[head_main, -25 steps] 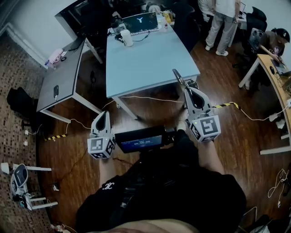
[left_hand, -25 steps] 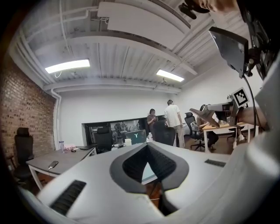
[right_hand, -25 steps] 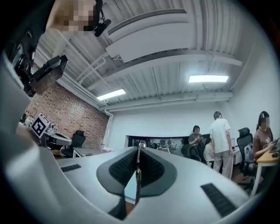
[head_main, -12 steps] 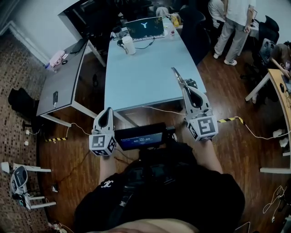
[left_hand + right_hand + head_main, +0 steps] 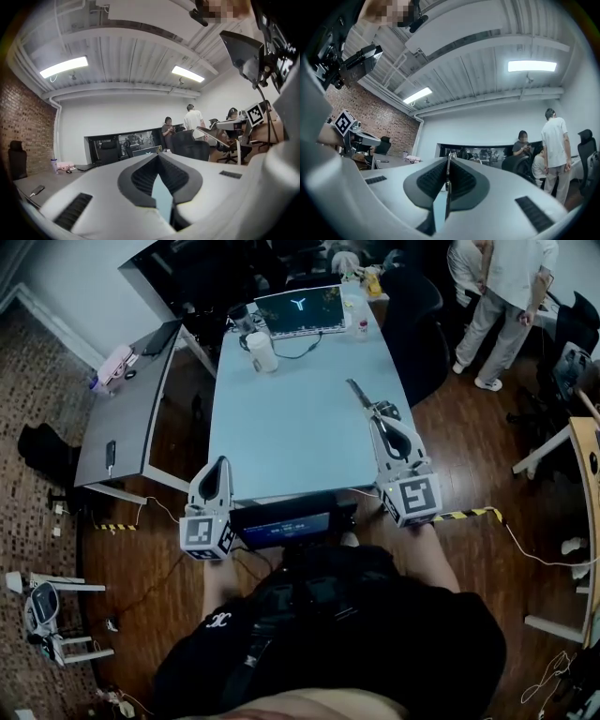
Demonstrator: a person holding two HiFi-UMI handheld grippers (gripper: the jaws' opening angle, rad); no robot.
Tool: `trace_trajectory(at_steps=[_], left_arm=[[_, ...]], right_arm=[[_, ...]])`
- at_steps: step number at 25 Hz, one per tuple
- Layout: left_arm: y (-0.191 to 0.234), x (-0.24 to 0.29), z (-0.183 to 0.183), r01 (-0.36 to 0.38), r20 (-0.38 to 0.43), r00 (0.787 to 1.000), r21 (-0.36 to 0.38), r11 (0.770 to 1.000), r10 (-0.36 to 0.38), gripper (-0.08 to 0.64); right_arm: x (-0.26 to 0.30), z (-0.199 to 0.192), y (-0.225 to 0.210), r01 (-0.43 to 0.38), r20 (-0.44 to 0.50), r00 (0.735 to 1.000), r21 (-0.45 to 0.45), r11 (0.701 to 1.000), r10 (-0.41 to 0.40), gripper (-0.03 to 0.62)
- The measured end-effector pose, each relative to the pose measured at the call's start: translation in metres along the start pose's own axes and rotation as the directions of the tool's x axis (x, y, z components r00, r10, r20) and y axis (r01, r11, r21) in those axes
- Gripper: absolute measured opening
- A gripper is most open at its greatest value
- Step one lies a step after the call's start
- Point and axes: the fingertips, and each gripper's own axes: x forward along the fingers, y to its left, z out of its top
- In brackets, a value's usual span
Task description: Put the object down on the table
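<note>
Metal tool (image 5: 357, 393) clamped in right gripper (image 5: 378, 416), above blue table (image 5: 291, 418)

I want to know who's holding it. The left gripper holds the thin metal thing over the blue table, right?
No. The right gripper holds the thin metal thing over the blue table, as the head view shows.

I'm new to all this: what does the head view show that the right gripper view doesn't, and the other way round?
Only the head view: the blue table seen from above, a white cup at its far end, and the wearer's black top. Only the right gripper view: ceiling lights and a brick wall. Both: the right gripper shut on a thin metal object, and a standing person in a white shirt.
</note>
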Motion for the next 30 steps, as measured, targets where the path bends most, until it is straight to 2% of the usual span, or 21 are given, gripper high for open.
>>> trace_trajectory(at_steps=[4,9,12,14,16,19,22,24,26,28,30], left_arm=[[0.02,0.02,-0.009,-0.034,-0.016,0.999,-0.022,0.999,0.033,0.005],[0.024,0.05,-0.017,0.009,-0.035,0.999,0.003,1.0,-0.009,0.005],[0.028,0.066,-0.02,0.027,-0.039,0.999,0.009,1.0,-0.027,0.005],[0.031,0.07,-0.024,0.037,-0.048,0.998,0.009,0.999,-0.036,0.005],[0.041,0.071,-0.028,0.031,-0.051,0.998,0.005,0.999,-0.031,0.005],[0.053,0.073,-0.032,0.021,-0.05,0.999,-0.016,1.0,-0.022,0.005],[0.056,0.074,-0.035,0.026,-0.051,0.998,-0.029,0.999,-0.027,0.005],[0.056,0.075,-0.037,0.033,-0.051,0.998,-0.029,0.999,-0.035,0.005],[0.058,0.076,-0.039,0.038,-0.053,0.998,-0.029,0.999,-0.039,0.005],[0.062,0.075,-0.041,0.035,-0.055,0.998,-0.031,0.999,-0.037,0.005],[0.065,0.074,-0.043,0.029,-0.057,0.998,-0.035,0.999,-0.031,0.005]], right_arm=[[0.024,-0.017,0.005,-0.038,-0.034,0.999,0.023,0.999,0.039,0.006],[0.039,-0.05,0.001,-0.024,-0.087,0.996,0.072,0.997,0.03,0.006],[0.051,-0.09,0.001,-0.02,-0.16,0.986,0.098,0.995,0.036,0.006],[0.06,-0.127,0.006,-0.023,-0.233,0.971,0.124,0.992,0.052,0.006],[0.07,-0.165,0.015,-0.026,-0.314,0.946,0.165,0.986,0.078,0.006],[0.085,-0.223,0.032,-0.052,-0.426,0.893,0.215,0.975,0.142,0.006],[0.093,-0.284,0.05,-0.107,-0.532,0.816,0.246,0.963,0.226,0.006],[0.094,-0.316,0.058,-0.113,-0.582,0.766,0.296,0.948,0.273,0.006],[0.096,-0.336,0.065,-0.09,-0.601,0.732,0.38,0.921,0.32,0.006],[0.097,-0.35,0.074,-0.064,-0.598,0.708,0.474,0.878,0.374,0.006],[0.094,-0.366,0.082,-0.053,-0.613,0.678,0.511,0.858,0.407,0.006]])
